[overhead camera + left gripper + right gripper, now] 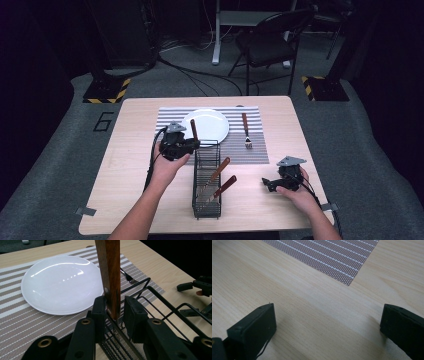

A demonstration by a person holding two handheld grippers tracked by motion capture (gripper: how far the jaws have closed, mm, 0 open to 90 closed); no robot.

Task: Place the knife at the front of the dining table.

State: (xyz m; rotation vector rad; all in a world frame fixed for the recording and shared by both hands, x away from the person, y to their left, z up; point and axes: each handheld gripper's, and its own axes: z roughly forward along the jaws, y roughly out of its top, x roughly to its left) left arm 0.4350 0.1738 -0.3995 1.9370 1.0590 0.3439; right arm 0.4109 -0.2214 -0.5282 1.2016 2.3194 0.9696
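1. Left tongs (195, 144): brought in around the upright wooden handle (108, 270) of a utensil at the far end of the wire rack (194, 190). One pad (98, 312) against the wood, the other just beside it with a sliver of gap; not yet a full pinch.
2. Utensil: upright, lower end down among the rack wires, handle rising past the near edge of the white plate (60, 285). Kind of utensil not to be told, the working end being hidden.
3. Right tongs (329, 315): spread wide, empty, low over bare worktop (130, 190) near a corner of the striped placemat (170, 120).
4. Already laid: a fork (246, 131) on the placemat to the right of the plate. In the rack: two more wooden-handled pieces (216, 175) (223, 187), lying slanted.
5. Step in hand, by judgement: taking the next utensil from the rack for the place setting.
6. Next move, by judgement: close the gap for a firm pinch on the handle, lift straight up until the lower end clears the wires, then carry over to the placemat and lay flat beside the plate. Risk of snagging on the wires if tilted early.
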